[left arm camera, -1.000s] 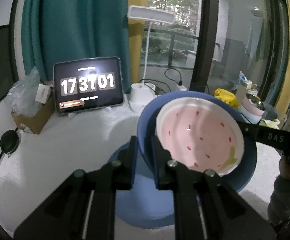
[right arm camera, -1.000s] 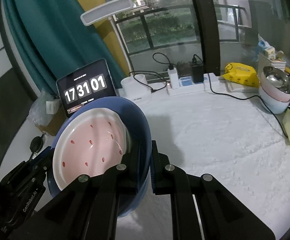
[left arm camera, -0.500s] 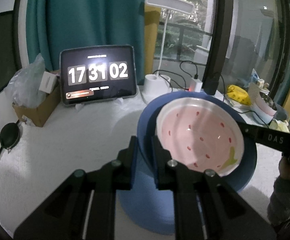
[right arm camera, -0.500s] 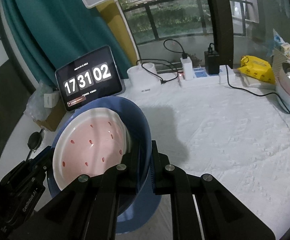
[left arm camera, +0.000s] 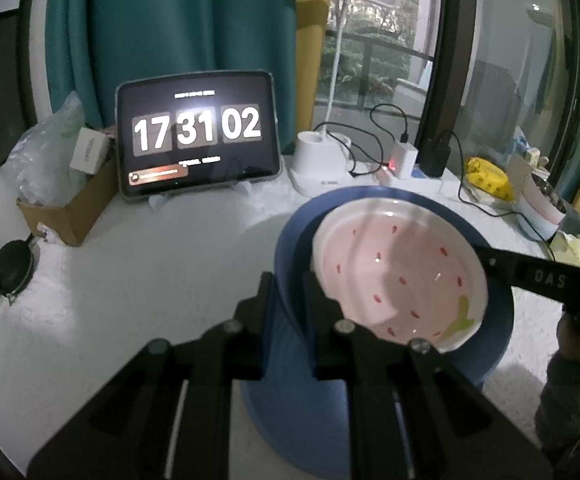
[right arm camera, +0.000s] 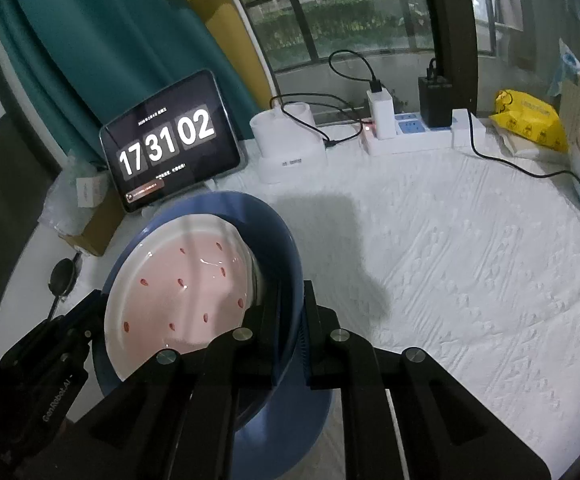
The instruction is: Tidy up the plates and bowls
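Low centre of the left wrist view: my left tongs are pinching the near rim of the blue bowl, one finger inside the wall, one outside. Right wrist view, low centre: my right tongs are clamped on the opposite rim of the same blue bowl, same way. So the bowl is gripped from both sides, tilted. Inside it sits the pink plate w/ red seed marks & a white rim, leaning vs the bowl's wall; in the right view the plate fills the lower left. Under the bowl there's another blue dish on the white cloth. Further back, left of centre: tablet clock reading 17 31 02, cardboard box at far left, lamp base & power strip along the window. Yellow pack at upper right.
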A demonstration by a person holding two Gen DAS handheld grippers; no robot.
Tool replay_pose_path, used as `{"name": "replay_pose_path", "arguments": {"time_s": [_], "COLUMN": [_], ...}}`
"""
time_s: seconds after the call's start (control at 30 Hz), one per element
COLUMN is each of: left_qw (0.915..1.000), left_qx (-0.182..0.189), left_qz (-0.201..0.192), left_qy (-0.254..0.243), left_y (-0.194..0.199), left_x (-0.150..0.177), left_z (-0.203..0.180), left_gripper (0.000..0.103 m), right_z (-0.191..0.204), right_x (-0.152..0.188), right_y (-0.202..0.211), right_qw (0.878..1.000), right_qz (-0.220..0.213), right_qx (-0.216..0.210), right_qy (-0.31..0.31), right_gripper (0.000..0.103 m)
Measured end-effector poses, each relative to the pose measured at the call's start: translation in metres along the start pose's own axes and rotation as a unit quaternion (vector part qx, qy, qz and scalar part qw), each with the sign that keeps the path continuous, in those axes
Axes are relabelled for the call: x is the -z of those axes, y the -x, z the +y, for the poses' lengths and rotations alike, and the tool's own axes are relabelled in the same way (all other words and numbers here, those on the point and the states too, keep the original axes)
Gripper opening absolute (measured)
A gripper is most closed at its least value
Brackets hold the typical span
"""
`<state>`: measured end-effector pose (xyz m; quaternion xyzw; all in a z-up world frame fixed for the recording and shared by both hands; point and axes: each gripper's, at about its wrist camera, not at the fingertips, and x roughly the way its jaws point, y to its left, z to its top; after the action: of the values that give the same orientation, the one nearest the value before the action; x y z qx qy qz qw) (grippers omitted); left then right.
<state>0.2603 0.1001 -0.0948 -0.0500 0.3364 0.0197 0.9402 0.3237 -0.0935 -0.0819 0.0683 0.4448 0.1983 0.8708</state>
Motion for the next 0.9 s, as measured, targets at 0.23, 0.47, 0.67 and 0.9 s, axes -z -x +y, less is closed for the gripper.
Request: {"name": "replay_pose_path", "arguments": {"time_s": [0.23,0.47,0.67,0.9], "left_qw": [1.0,0.9999,0.9995,0.9994], "left_qx": [-0.006,-0.013,-0.029,-0.032], "left_qz": [-0.001,0.0,0.009,0.016], "left_qy": [-0.006,0.004,0.0,0.002], "left_y": [0.0004,-0.0014,-0.0018,-0.0016], "left_x": [-0.0009,0.0003,0.0004,0.0019], "left_z": [-0.003,-0.0011,-0.0017,-0.0012], "left_gripper": [0.013,0.015,0.017,0.022], "right_z": [-0.0018,-0.0003,0.0039,0.0035], "right_x": [-0.0005,-0.0005,0.0004,0.0031], "right_y": [-0.0024,-0.0014,0.0005,0.0054], "right_qw": [1.0,1.0,1.0,0.998], "right_qz": [0.003,-0.001,-0.004,-0.009], "right_qx": [-0.002,0.005,0.025,0.043], "right_qy": [-0.002,0.003,0.019,0.042], "right_gripper": [0.012,0.013,0.019,0.036]}}
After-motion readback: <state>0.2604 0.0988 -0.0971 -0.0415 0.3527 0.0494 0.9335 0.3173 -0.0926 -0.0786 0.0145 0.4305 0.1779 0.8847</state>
